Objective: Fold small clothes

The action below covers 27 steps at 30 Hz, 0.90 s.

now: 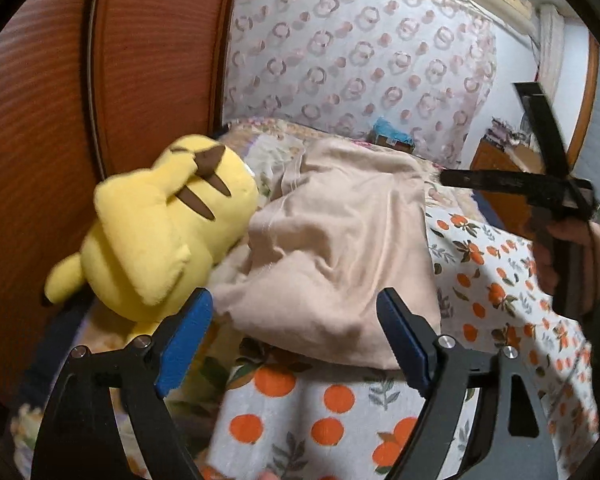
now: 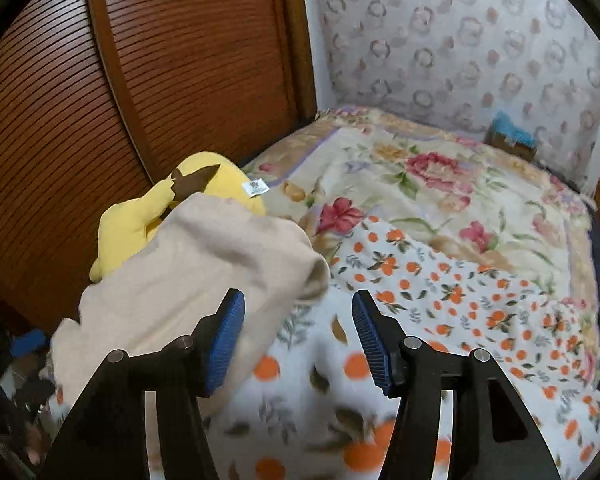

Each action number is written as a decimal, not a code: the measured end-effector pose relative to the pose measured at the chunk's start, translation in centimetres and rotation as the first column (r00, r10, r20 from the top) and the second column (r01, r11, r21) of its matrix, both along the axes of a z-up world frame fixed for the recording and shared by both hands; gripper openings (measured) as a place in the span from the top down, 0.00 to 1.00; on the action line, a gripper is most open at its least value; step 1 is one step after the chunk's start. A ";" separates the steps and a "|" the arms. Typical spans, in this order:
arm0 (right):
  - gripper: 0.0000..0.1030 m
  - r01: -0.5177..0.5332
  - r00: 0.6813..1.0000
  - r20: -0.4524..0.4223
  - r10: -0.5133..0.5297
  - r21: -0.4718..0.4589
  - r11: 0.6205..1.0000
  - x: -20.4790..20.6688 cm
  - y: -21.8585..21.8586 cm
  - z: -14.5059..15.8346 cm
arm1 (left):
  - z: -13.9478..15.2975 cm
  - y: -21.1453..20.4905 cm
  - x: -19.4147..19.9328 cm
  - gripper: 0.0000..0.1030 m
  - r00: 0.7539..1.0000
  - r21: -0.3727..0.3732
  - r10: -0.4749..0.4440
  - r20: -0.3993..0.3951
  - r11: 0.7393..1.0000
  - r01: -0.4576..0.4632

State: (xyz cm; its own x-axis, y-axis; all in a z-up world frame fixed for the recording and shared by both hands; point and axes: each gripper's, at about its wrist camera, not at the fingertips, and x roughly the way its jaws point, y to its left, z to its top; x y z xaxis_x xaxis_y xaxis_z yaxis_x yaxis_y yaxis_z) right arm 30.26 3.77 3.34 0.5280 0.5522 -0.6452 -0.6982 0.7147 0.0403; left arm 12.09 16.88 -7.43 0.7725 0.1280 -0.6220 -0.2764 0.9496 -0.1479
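Note:
A beige garment (image 1: 340,240) lies bunched in a folded heap on the orange-print sheet (image 1: 300,412), leaning against a yellow plush toy (image 1: 156,232). My left gripper (image 1: 296,338) stands open just in front of the garment's near edge, its blue pads (image 1: 188,336) clear of the cloth. In the right wrist view the same garment (image 2: 188,272) sits at the left. My right gripper (image 2: 298,344) is open over the sheet, with the cloth's edge lying beside its left pad (image 2: 226,344). The left wrist view shows a hand (image 1: 572,256) holding the right gripper (image 1: 540,192) at the right.
A slatted wooden door (image 2: 140,80) rises close behind the plush toy (image 2: 148,216). A floral quilt (image 2: 440,184) covers the bed's far part, under the orange-print sheet (image 2: 440,280). A small box (image 2: 512,140) sits against the patterned wall (image 2: 460,40). A wooden cabinet (image 1: 500,168) stands at the far right.

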 end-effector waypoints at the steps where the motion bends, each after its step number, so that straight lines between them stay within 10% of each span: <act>1: 0.42 0.000 1.000 0.013 0.000 0.001 1.000 -1.2 -0.4 0.5 | 0.3 -0.3 -0.2 0.18 1.000 0.016 -0.004 0.005 1.000 0.004; 27: 0.20 0.228 0.934 0.228 -0.275 0.214 0.950 -24.5 -20.8 2.9 | 9.2 -14.7 -3.4 0.18 0.953 0.153 -0.258 0.156 0.960 0.235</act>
State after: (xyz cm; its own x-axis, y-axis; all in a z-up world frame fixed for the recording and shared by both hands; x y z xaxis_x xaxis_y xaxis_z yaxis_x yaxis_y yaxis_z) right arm 5.77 -16.98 6.23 0.7969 0.4744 -0.3740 -0.5002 0.8653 0.0317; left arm 8.65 2.16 1.77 0.8842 -0.0086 -0.4670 -0.0127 0.9990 -0.0425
